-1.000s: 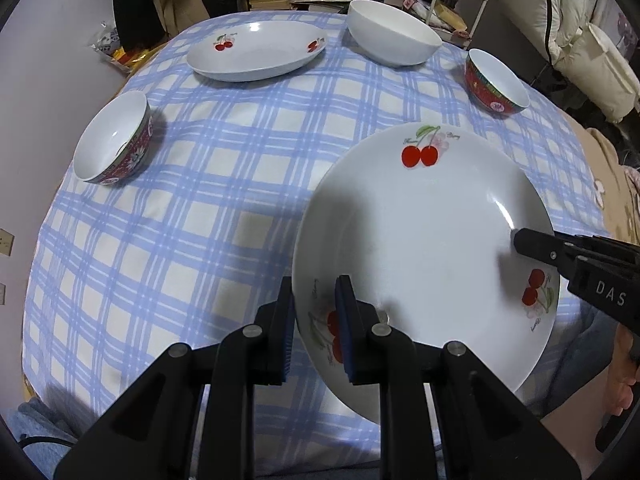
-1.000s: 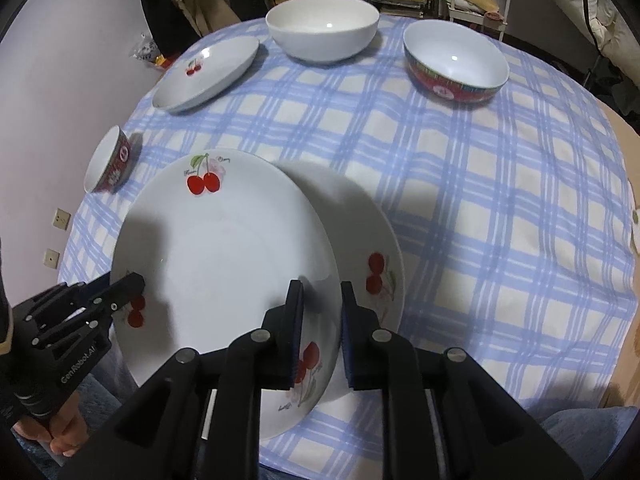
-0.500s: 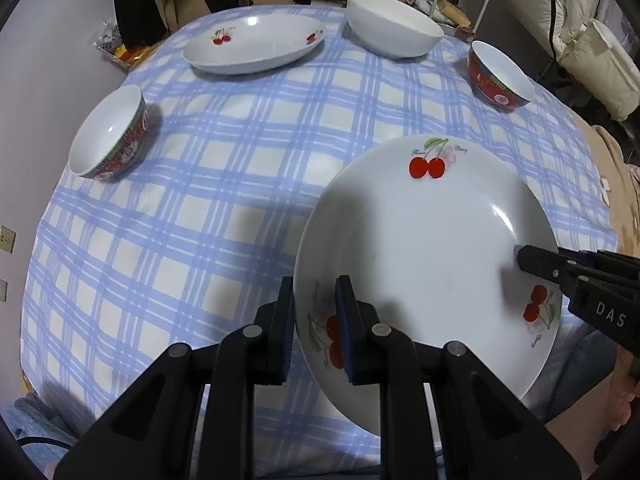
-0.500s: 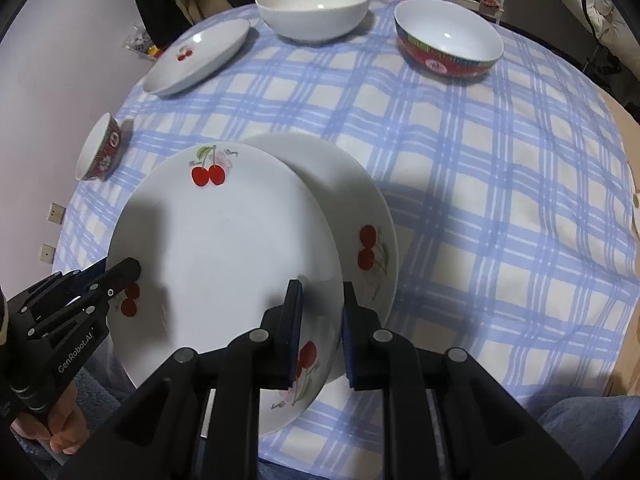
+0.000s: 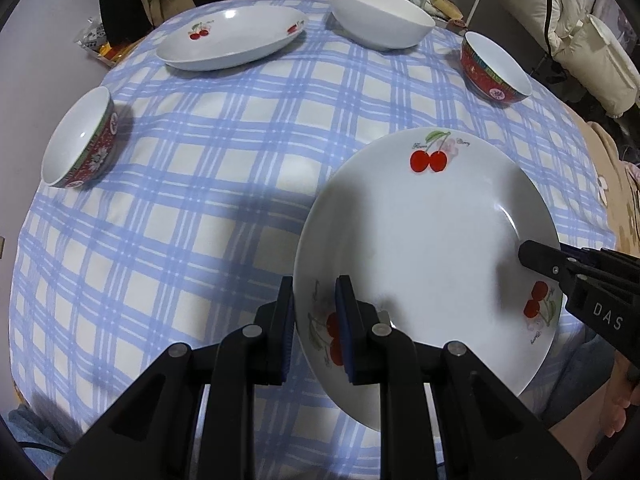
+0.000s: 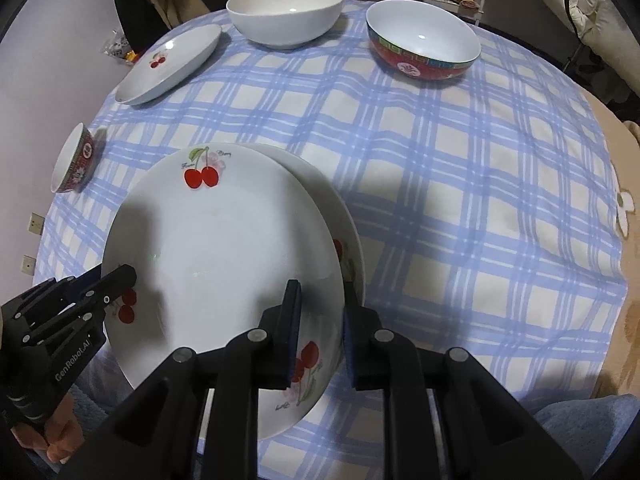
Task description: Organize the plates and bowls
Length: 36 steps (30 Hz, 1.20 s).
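Note:
A white cherry plate (image 5: 424, 248) (image 6: 224, 264) hangs above the near edge of the table. My left gripper (image 5: 314, 320) is shut on its left rim and my right gripper (image 6: 320, 316) is shut on its right rim. In the right wrist view a second cherry plate (image 6: 348, 220) lies on the cloth under it, almost fully covered. A third cherry plate (image 5: 232, 42) (image 6: 168, 64) lies at the far left. A large white bowl (image 5: 380, 16) (image 6: 286, 14) stands at the back.
A red patterned bowl (image 5: 494, 68) (image 6: 424, 46) stands at the far right. A small red bowl (image 5: 78, 144) (image 6: 76, 160) lies tilted at the left edge. The blue checked tablecloth (image 5: 224, 152) covers a round table. Shelves and clutter stand behind it.
The held plate has moved right and a little farther over the table, so it now covers more of the plate lying under it. Both grippers stay shut on its rim.

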Motion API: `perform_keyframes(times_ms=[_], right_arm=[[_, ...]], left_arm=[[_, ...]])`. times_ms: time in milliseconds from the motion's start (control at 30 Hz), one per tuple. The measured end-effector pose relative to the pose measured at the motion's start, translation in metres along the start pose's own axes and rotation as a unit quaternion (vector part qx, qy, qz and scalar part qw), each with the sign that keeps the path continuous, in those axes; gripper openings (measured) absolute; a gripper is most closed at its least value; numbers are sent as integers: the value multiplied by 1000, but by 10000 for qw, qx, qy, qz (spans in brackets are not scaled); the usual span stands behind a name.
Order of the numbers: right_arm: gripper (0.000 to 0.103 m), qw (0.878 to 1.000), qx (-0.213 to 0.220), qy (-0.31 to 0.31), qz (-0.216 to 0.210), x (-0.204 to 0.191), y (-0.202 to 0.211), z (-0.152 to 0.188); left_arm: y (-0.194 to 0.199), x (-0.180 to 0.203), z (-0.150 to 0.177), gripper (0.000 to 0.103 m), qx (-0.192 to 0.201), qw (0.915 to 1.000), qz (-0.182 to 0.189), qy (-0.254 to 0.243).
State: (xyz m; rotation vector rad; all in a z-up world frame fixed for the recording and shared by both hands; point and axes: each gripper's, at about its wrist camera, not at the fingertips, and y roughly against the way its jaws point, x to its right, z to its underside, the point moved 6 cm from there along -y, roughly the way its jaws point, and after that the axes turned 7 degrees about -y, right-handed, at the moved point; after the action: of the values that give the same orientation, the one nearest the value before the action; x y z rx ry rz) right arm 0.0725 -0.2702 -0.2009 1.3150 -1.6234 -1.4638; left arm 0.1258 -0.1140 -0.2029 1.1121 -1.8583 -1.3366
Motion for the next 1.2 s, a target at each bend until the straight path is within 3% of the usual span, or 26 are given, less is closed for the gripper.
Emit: perform_keyframes(times_ms=[300,500,633,767,967,1200], right_arm=[[21,9999,75,-24,118,2,-3,-4],[20,9994,120,178,271,-3,-2,-2],[19,9999,84,22,143,1,-3,-4],[19,9999,87,-11,74,1,-3,-6],[19,9962,-93,-644,-572,14,-3,-10],[19,9986,32,-406,-342,6,2,-7]], left_arm=[[-8,3,-4,20,-40,10000,-41,-2],[-11,3,-7,20,17,9996,-298,-14],[-14,3,-7,20,-8,9997,-244,3],[-15,9,-6,20,18,9986,-480,-239],[-13,8,-4,19,2,9990,-400,-211],[-8,7,-2,19,35,9991,-388,-153]])
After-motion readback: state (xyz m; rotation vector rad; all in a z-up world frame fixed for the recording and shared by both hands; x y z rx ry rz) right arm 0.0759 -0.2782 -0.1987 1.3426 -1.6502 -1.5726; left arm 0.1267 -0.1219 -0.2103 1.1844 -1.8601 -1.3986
